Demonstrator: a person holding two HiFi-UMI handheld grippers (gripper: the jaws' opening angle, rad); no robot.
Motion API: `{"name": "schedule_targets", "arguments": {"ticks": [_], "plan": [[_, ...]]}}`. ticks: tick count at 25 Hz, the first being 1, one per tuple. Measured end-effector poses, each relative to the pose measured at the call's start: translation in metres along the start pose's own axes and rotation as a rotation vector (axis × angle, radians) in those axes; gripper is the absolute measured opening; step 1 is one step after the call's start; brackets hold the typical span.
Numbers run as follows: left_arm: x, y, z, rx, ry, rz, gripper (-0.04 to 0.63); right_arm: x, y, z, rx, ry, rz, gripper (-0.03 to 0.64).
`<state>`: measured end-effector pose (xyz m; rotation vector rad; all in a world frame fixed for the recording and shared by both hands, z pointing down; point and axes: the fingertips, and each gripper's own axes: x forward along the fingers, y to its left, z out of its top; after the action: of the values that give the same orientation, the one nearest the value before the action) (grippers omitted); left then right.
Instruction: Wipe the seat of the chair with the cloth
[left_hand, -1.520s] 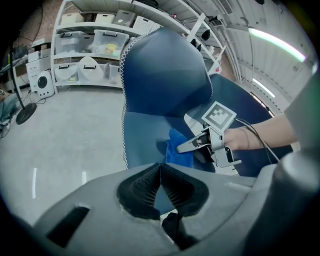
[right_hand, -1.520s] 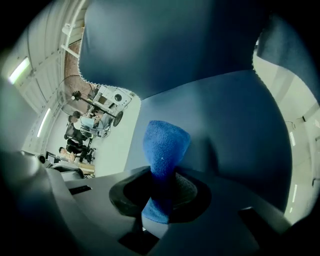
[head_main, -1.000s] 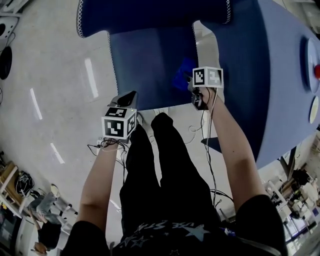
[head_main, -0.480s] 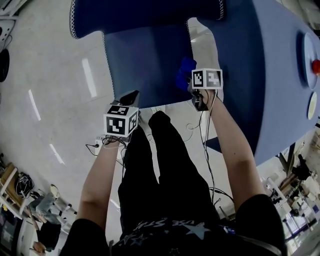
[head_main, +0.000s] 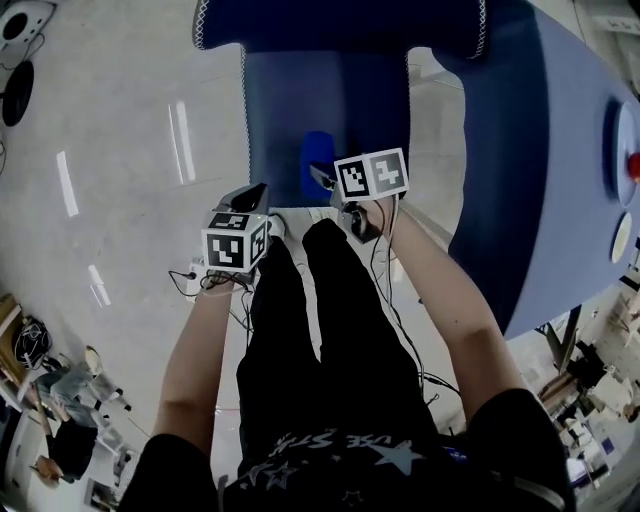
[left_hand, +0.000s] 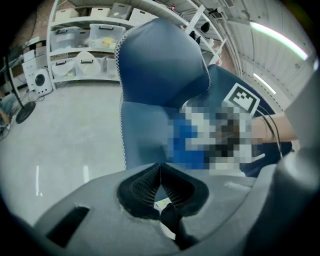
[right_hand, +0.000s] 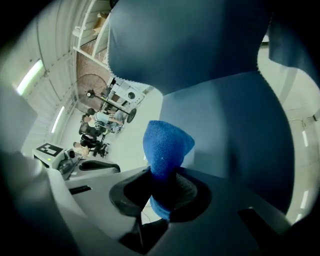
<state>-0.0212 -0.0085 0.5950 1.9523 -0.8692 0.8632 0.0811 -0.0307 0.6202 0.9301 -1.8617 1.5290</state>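
Right tongs (right_hand: 161, 175), clamped on the cloth (right_hand: 167, 142), should press it flat onto the seat (right_hand: 235, 125) ahead; left tongs (left_hand: 160, 169) sit closed, empty.

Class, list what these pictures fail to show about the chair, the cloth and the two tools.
- Head view: the right tool and its marker cube cover part of the cloth, so contact with the seat is unclear.
- Left gripper view: a mosaic patch covers the right tool and most of the cloth.
- Head view: the top edge cuts off the backrest.
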Motion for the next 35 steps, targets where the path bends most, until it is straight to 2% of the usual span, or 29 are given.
{"name": "schedule_targets", "arguments": {"ticks": [6, 12, 20, 26, 35], "plan": [[-0.019, 0.038, -0.030, -0.062, 0.016, 0.067, 0.020, 0.061, 0.059, -0.019, -0.012, 0.066, 0.113, 0.072], [-0.028, 0.060, -0.048, -0.075, 0.041, 0.089, 0.020, 0.095, 0.071, -0.037, -0.002, 0.108, 0.116, 0.072], [-0.017, 0.047, -0.048, -0.055, 0.061, 0.068, 0.021, 0.080, 0.021, -0.046, 0.012, 0.109, 0.022, 0.072], [0.004, 0.017, -0.029, -0.006, 0.067, 0.018, 0.020, 0.047, -0.027, -0.047, -0.001, 0.107, -0.056, 0.072], [0.015, -0.025, -0.009, 0.070, 0.093, -0.020, 0.020, -0.014, -0.092, -0.054, 0.068, 0.073, -0.128, 0.077]]}}
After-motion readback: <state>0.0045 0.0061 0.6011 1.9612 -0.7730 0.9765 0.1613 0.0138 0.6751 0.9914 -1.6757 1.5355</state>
